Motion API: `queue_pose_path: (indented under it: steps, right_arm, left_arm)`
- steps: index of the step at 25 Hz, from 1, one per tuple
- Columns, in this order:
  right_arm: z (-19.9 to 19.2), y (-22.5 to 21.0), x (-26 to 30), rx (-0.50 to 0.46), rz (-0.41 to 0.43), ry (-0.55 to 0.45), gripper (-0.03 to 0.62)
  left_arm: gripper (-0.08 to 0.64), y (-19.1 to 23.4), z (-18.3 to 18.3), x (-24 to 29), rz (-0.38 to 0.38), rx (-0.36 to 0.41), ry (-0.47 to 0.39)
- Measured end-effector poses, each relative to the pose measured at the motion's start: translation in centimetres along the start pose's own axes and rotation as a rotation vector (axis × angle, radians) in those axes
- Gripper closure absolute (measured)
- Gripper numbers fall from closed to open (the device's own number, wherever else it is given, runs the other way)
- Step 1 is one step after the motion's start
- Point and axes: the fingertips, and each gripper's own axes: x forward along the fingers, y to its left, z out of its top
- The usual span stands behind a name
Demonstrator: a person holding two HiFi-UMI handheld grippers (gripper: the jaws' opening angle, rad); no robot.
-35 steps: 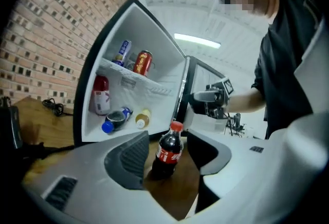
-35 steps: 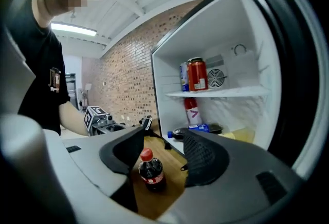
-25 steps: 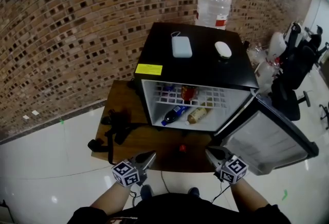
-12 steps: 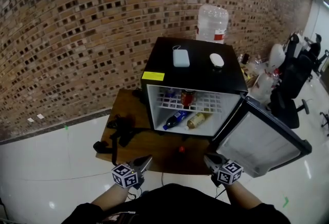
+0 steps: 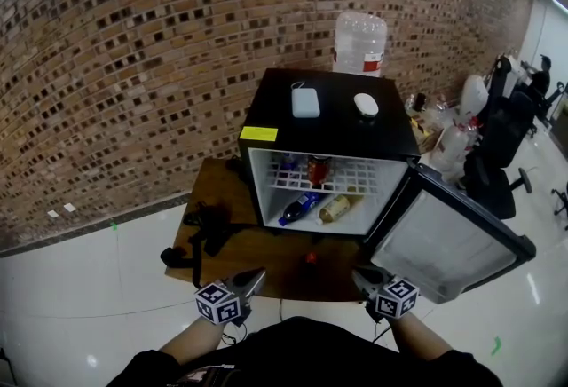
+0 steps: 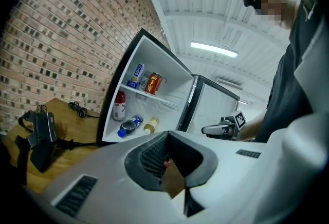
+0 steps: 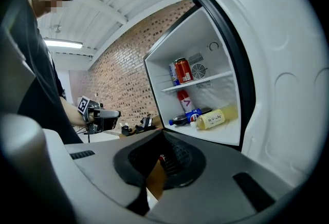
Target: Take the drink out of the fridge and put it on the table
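Observation:
A black mini fridge (image 5: pixel 330 123) stands open on a wooden table (image 5: pixel 266 250). Its upper shelf holds a red can (image 5: pixel 318 169) and a blue can (image 5: pixel 288 165). Below them a dark bottle with a blue cap (image 5: pixel 300 207) and a yellow bottle (image 5: pixel 335 209) lie on their sides. The right gripper view adds an upright red-and-white bottle (image 7: pixel 184 100). My left gripper (image 5: pixel 257 275) and right gripper (image 5: pixel 359 275) hover at the table's near edge, both shut and empty, well short of the fridge.
The fridge door (image 5: pixel 448 239) swings out to the right, near my right gripper. A black bag with straps (image 5: pixel 204 230) lies on the table's left, a small red thing (image 5: pixel 311 257) at its front. A power bank (image 5: pixel 305 100) and white mouse (image 5: pixel 365 104) rest on the fridge top.
The head view has pulled back, so the fridge looks a little smaller and farther. Both grippers stay shut at the table's near edge.

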Motion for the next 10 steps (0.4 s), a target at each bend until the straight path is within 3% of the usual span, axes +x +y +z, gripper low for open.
queue_pose_path:
  steps: [10]
  right_arm:
    - [0.27, 0.2, -0.27, -0.013, 0.003, 0.009, 0.592]
  left_arm:
    - [0.557, 0.18, 0.14, -0.82, 0.009, 0.009, 0.009]
